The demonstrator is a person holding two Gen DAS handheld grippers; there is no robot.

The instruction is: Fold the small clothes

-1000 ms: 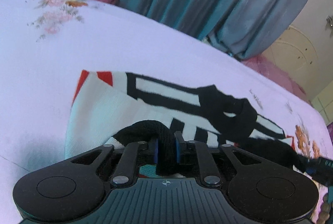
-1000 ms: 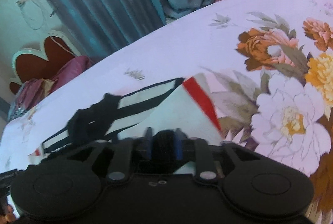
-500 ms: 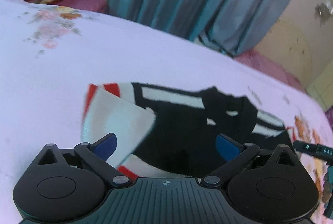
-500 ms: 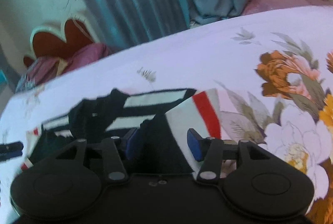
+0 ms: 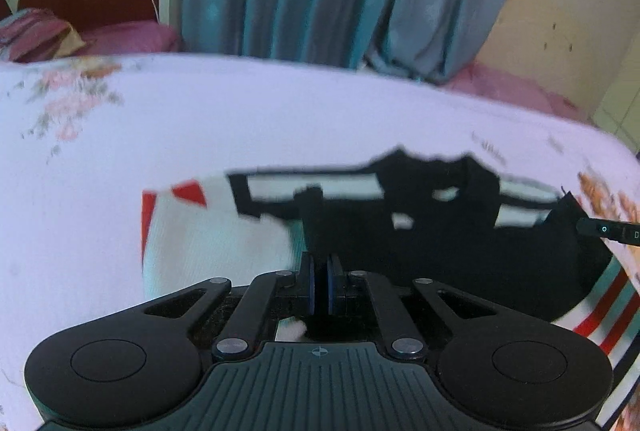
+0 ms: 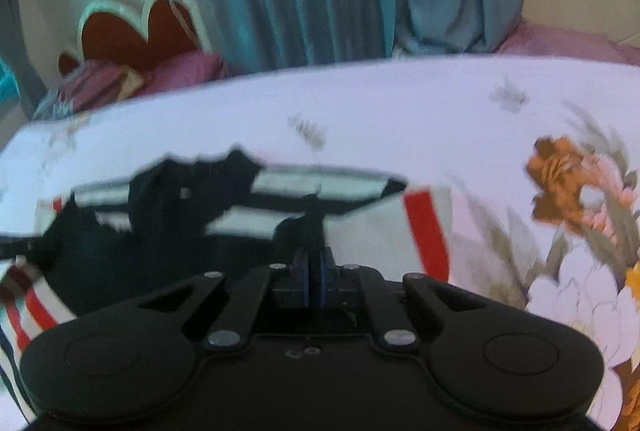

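- Your left gripper [image 5: 319, 285] had its blue pads pressed together with nothing visibly between them; your right gripper [image 6: 315, 281] was likewise closed, and blur hid whether any cloth was caught there.
- The garment [image 5: 400, 227], black with white bands and red-striped edges, lay flat on the floral bedsheet [image 5: 240, 119], directly ahead of both grippers and just beyond their tips.
- Its long axis ran crosswise to both grippers, left to right.
- Your left gripper sat nearer the white, red-trimmed end [image 5: 192, 231]; your right gripper sat nearer the opposite red-edged end [image 6: 426, 227].
- In my judgement, each gripper would need to open before taking its near edge for a fold.
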